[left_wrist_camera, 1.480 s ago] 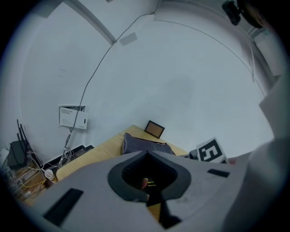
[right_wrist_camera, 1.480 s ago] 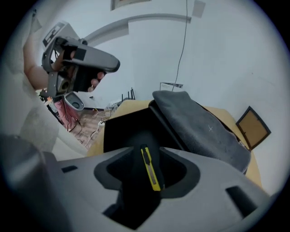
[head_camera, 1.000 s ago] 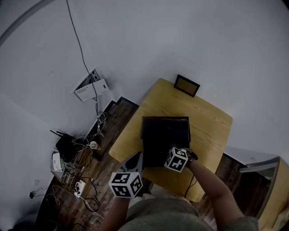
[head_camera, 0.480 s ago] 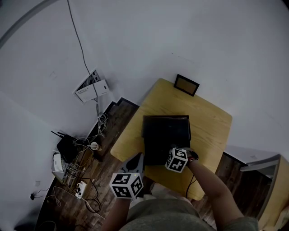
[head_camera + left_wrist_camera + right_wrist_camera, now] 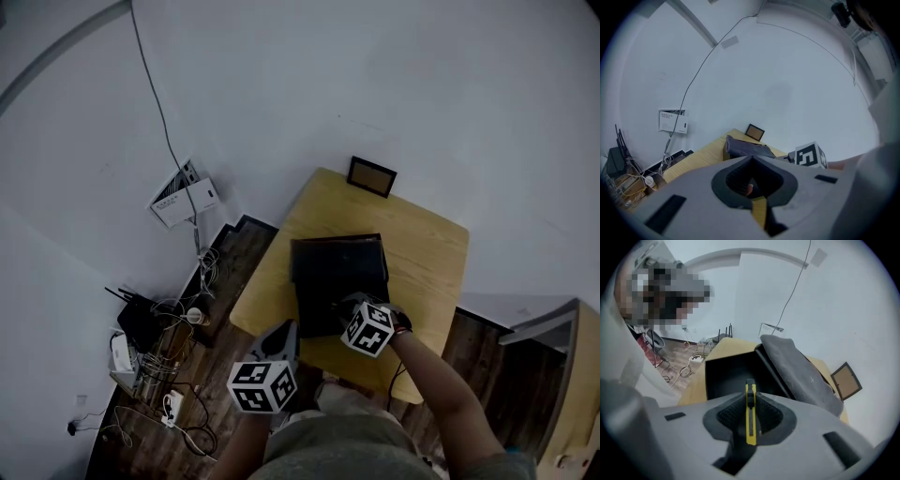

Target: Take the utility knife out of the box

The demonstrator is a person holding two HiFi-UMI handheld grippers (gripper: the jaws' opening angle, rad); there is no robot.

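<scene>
Over the yellow bench (image 5: pixel 427 253), head view: open black box (image 5: pixel 337 267) at centre, right claw (image 5: pixel 345 305) at its 5 o'clock edge, left claw (image 5: pixel 281 336) at 7 o'clock. Left gripper view: claw tips pressed together. Right gripper view: claw, just closed, pinches yellow utility knife (image 5: pixel 750 413) above box.

yellow plastic utility knife (image 5: pixel 750 418) — matt black box (image 5: pixel 725 376), smooth wooden table (image 5: pixel 422 253).

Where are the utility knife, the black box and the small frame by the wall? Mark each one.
utility knife (image 5: pixel 750 418): right gripper view, middle of its yellow body.
black box (image 5: pixel 726 376): right gripper view, its bare dark inside.
small frame (image 5: pixel 372 176): head view, its brown centre.
</scene>
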